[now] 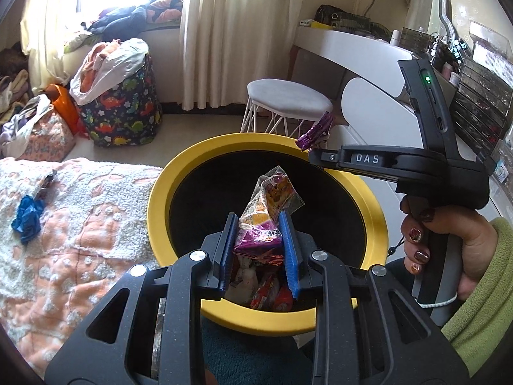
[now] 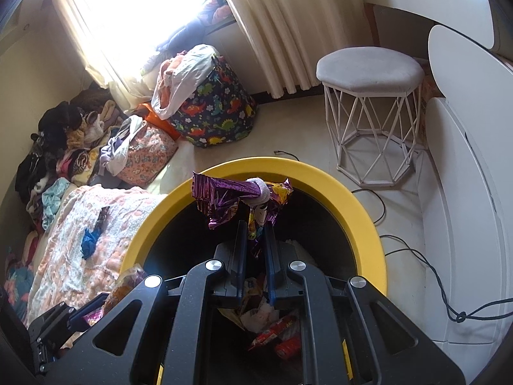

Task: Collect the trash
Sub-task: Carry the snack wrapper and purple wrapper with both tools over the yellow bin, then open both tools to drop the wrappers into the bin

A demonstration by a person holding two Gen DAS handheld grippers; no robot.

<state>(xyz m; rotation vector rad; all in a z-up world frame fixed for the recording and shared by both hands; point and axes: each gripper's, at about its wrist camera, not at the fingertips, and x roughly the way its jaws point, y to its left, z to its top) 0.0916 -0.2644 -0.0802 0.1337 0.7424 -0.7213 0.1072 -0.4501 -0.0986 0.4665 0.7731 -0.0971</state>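
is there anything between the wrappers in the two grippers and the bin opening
Nothing visible. The left gripper holds its clear wrapper and the right gripper its purple wrapper right over the open yellow-rimmed bin, with only earlier trash inside.

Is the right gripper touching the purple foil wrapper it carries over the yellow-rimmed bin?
Touching. In the right wrist view the right gripper has both fingers closed on the purple foil wrapper, which sticks out above the fingertips over the yellow-rimmed bin.

left wrist cam: sits right behind the left gripper (image 1: 258, 240), tilted down, close over the yellow-rimmed bin (image 1: 154, 199)
right wrist cam: same deal, angled down steeper
shared: bin, stool (image 2: 368, 70), dinosaur hamper (image 1: 121, 112), bedspread (image 2: 64, 256)
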